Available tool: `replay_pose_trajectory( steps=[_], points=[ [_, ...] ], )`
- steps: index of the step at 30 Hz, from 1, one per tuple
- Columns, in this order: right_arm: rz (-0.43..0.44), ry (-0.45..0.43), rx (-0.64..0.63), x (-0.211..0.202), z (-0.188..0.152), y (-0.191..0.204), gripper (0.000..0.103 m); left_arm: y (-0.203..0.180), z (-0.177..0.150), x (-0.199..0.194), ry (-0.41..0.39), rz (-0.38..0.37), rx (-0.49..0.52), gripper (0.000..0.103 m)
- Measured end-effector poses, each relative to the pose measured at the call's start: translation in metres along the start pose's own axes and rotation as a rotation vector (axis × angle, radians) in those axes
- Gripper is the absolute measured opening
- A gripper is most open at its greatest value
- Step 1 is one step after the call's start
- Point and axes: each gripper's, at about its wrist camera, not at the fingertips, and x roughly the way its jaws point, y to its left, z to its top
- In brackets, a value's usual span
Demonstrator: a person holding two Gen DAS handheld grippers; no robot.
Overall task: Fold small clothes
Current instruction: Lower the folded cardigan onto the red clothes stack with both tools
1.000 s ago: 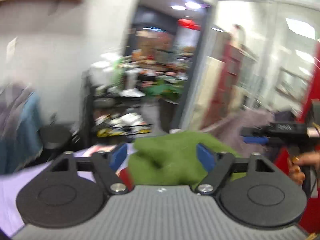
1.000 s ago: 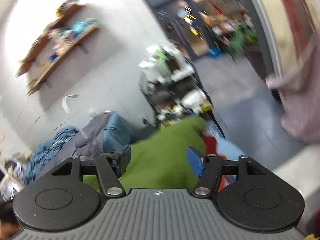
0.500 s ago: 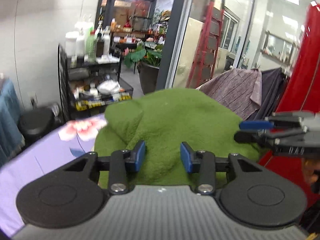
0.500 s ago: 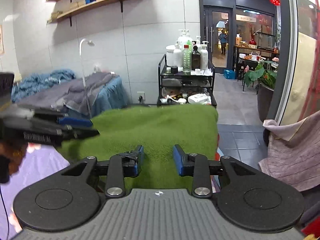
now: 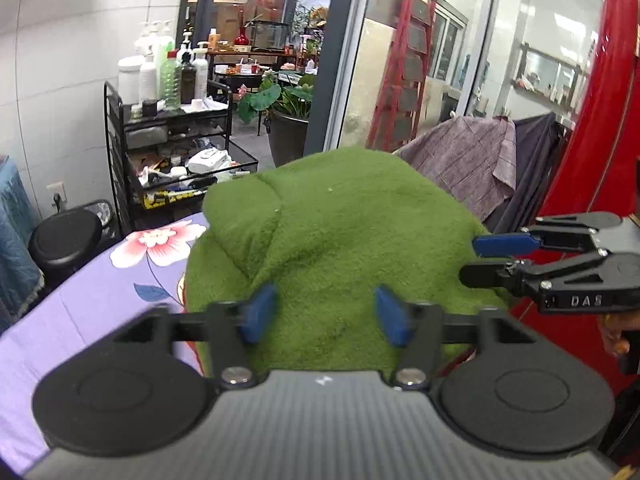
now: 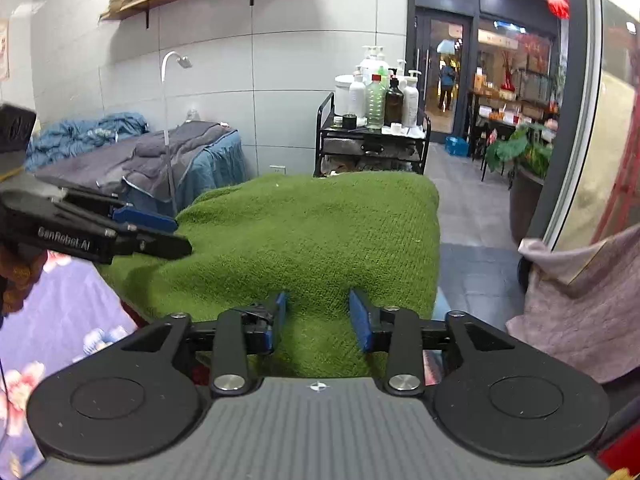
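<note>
1. The green garment (image 5: 340, 240) lies in a thick, folded heap on the table, on top of a purple cloth with a pink flower print (image 5: 100, 288). Its fleecy top is smooth, with one soft ridge running down the left part as the left wrist camera sees it.
2. The left gripper (image 5: 326, 314) sits low over the near edge of the green garment. Its two blue-padded fingers (image 5: 258, 312) stand apart, with green cloth showing across the whole gap between them; I cannot tell whether the pads touch the fabric.
3. The right gripper (image 6: 318, 316) hangs over the opposite edge of the same heap, its blue pads also spread with green cloth in the gap. In the left wrist view it (image 5: 496, 260) reaches in from the right, its fingers parted and their tips at the garment's right side.
4. In the right wrist view the left gripper (image 6: 168, 236) comes in from the left, its fingertips over the garment's left edge.
5. Behind the table stands a black trolley (image 6: 372, 148) loaded with pump bottles (image 6: 376, 92), and a grey-and-blue covered bed (image 6: 160, 156) runs along the tiled wall.
6. A mauve cloth (image 5: 464, 160) is draped to the right, near a red ladder (image 5: 400, 68) and a potted plant (image 5: 284, 116).
</note>
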Motion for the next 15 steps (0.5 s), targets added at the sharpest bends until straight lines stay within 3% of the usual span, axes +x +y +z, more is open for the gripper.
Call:
replay_pose_trajectory(
  steps=[1,3,7,9,13,15],
  points=[
    [0.009,0.003,0.018,0.0,0.002,-0.001,0.074,-0.008,0.003,-0.007,0.0,0.054,0.032,0.103],
    [0.009,0.005,0.045,-0.003,0.009,-0.001,0.079,-0.019,0.01,-0.021,-0.03,0.102,0.104,0.103],
    [0.032,-0.016,0.107,-0.012,0.029,-0.006,0.082,-0.035,0.032,-0.046,-0.015,0.07,0.223,0.103],
    [0.044,-0.015,0.145,-0.016,0.042,-0.01,0.085,-0.04,0.044,-0.058,0.007,0.056,0.249,0.103],
    [0.063,0.021,0.142,-0.023,0.073,-0.011,0.103,-0.046,0.065,-0.074,0.038,0.071,0.27,0.103],
    [0.059,0.046,0.103,-0.025,0.084,-0.007,0.103,-0.051,0.074,-0.077,0.079,0.103,0.285,0.103]
  ],
)
